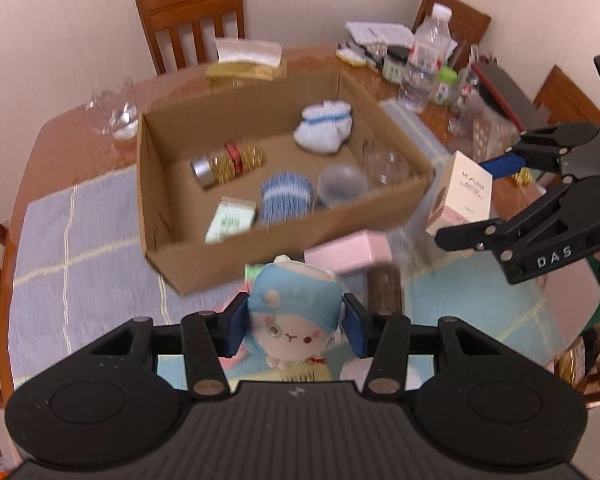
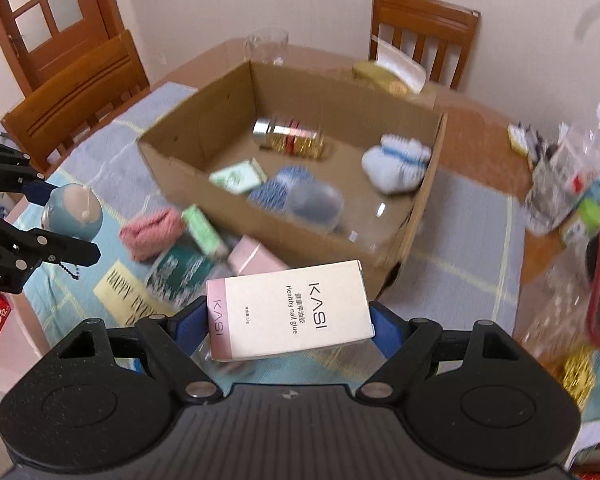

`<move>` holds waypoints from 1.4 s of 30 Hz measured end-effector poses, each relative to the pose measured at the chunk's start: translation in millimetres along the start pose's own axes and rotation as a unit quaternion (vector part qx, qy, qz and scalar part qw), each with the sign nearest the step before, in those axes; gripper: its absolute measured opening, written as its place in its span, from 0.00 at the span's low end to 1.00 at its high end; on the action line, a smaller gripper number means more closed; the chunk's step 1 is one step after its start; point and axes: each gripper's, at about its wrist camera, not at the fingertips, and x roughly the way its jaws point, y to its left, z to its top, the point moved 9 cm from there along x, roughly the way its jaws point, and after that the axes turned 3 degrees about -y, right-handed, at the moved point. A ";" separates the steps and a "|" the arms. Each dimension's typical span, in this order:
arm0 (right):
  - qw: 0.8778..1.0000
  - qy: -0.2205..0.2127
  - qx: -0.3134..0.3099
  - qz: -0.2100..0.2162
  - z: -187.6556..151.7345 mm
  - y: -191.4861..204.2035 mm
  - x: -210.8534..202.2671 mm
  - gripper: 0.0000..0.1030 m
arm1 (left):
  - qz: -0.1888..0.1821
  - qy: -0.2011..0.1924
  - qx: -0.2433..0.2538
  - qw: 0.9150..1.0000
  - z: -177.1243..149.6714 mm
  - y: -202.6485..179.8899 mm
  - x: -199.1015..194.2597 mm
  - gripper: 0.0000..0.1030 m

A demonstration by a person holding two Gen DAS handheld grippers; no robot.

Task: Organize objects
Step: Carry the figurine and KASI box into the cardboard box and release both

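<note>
In my left gripper [image 1: 296, 326] I've got a small plush doll [image 1: 290, 312] with a blue cap, the blue pads pressed against both sides of its head, held above the table at about 6 o'clock from the cardboard box [image 1: 268, 168]. My right gripper [image 2: 290, 316] is clamped on a white and pink KASI nail glue carton [image 2: 288, 312], lying sideways between the pads, just short of the box's near corner; from the left wrist view that carton sits at roughly 3 o'clock of the box. Inside the box I can see a pair of white socks [image 1: 324, 128], a jar of gold beads [image 1: 230, 162], a blue striped roll [image 1: 286, 198], a green packet [image 1: 232, 220] and clear plastic cups [image 1: 342, 188]. On the blue checked cloth [image 1: 80, 248] at the box's 6 o'clock lie a pink box [image 1: 348, 254], a pink towel [image 2: 152, 232] and a dark green packet [image 2: 180, 272]. A water bottle [image 1: 426, 56] stands at 1 o'clock, beyond the box.
</note>
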 end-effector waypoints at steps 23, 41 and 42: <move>0.998 -0.045 0.023 -0.033 78.6 -15.1 4.1 0.83 | 0.012 -0.024 0.012 1.000 91.6 59.7 56.3 0.70; 0.998 -0.027 0.036 -0.052 102.7 -34.4 40.4 0.84 | 0.028 -0.038 -0.023 0.999 66.7 84.8 46.5 0.95; 0.997 -0.026 0.040 -0.053 104.2 -36.3 42.9 0.83 | 0.031 -0.042 -0.026 0.998 65.1 86.2 43.5 0.96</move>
